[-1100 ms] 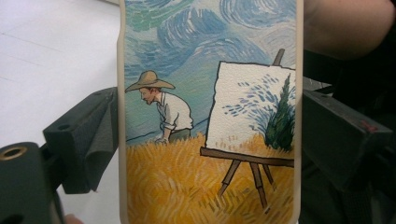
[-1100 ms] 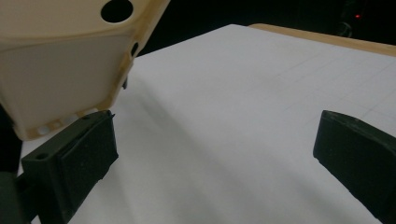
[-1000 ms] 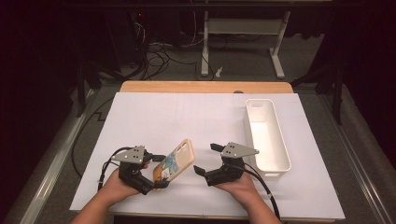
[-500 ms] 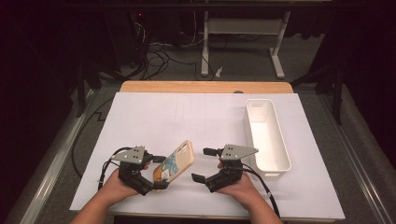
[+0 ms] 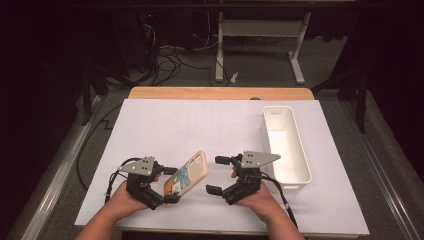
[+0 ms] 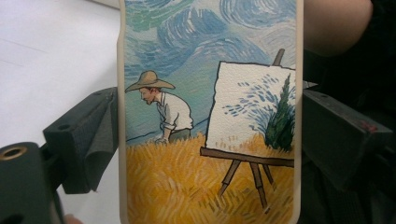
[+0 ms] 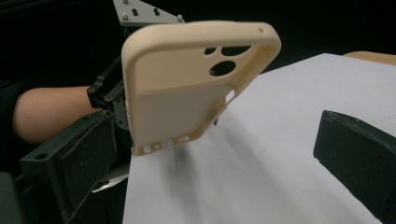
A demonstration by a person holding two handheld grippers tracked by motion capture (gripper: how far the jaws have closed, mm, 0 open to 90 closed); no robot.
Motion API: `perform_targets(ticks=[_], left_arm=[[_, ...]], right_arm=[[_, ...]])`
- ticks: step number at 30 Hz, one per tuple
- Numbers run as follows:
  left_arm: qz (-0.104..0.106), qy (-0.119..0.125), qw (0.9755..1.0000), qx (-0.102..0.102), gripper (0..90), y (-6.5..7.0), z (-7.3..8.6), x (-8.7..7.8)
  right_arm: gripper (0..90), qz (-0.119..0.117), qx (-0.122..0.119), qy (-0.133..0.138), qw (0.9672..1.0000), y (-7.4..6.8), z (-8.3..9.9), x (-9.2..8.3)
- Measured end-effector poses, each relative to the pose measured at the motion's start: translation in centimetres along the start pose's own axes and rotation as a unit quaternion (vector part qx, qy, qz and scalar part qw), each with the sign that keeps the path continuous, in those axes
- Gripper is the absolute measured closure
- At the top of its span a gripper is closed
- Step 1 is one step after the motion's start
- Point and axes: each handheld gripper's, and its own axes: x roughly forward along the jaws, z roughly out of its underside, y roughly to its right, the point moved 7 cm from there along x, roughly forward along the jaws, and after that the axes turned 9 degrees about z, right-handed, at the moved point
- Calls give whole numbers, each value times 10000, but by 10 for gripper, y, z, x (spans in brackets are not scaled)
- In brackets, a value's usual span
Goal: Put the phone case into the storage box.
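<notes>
Forearms come in from the bottom edge of the high view, both hands low at the near edge of the bench.

Left claw (image 5: 167, 186) is clamped across the sides of a phone case (image 5: 187, 174), near its lower end. Case held off the paper, tilted, top end pointing up and away toward the right. In the left gripper view the case (image 6: 210, 116) sits flush between both jaws; printed side faces that camera: painted figure in a straw hat, easel, yellow field, swirled blue sky.

Right claw (image 5: 220, 175) is just right of the case, jaws spread wide, nothing held. It points left at the case; can't tell if a jaw tip touches it. Right gripper view looks into the beige inner side of the case (image 7: 187, 84), camera cutouts near the top end, own jaws apart either side.

Bench (image 5: 220, 93) is light wood, mostly covered by a white paper sheet (image 5: 200, 125). White plastic bin (image 5: 286, 145) stands on the paper's right part, long axis running away from the person, well apart from the case.

Room beyond is dark: cables (image 5: 165, 55) on the floor, white desk frame legs (image 5: 260, 45) at the back.
</notes>
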Motion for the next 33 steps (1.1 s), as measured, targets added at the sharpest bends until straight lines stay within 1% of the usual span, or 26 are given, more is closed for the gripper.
perform_targets(ticks=[3, 4, 5, 8, 9, 10, 11, 12, 13, 18, 24, 29, 33], left_arm=[[9, -13, 10000, 8, 122, 1, 0, 0], [12, 7, 10000, 15, 122, 1, 0, 0], [12, 7, 10000, 15, 122, 1, 0, 0], [50, 7, 10000, 6, 122, 2, -1, -1], [50, 7, 10000, 6, 122, 2, -1, -1], [45, 8, 10000, 7, 122, 2, -1, -1], [45, 8, 10000, 7, 122, 2, -1, -1], [62, 14, 10000, 7, 122, 3, -1, -1], [71, 14, 10000, 10, 122, 3, -1, -1], [84, 14, 10000, 2, 122, 3, -1, -2], [126, 0, 9999, -31, 122, 4, -1, -1], [142, -18, 9999, -23, 122, 5, 0, -1], [172, -31, 9998, -36, 122, 6, 0, -1]], right_arm=[[1, -40, -8, 22, 10000, -1, -3, 1], [1, -111, -19, 41, 9999, -2, -5, 2], [1, -111, -19, 41, 9999, -2, -5, 2], [1, -271, -35, 37, 9996, -3, -7, 5], [1, -271, -35, 37, 9996, -3, -7, 5], [1, -345, -35, 38, 9994, -4, -8, 6], [1, -345, -35, 38, 9994, -4, -8, 6], [1, -410, 48, 80, 9991, -4, -10, 6], [1, -449, 69, 102, 9989, -4, -10, 6], [1, -515, 45, 117, 9986, -5, -13, 10], [1, -637, 70, 214, 9977, -6, -14, 15], [1, -723, 54, 243, 9971, -9, -14, 15], [2, -732, 39, 266, 9970, -9, -14, 15]])
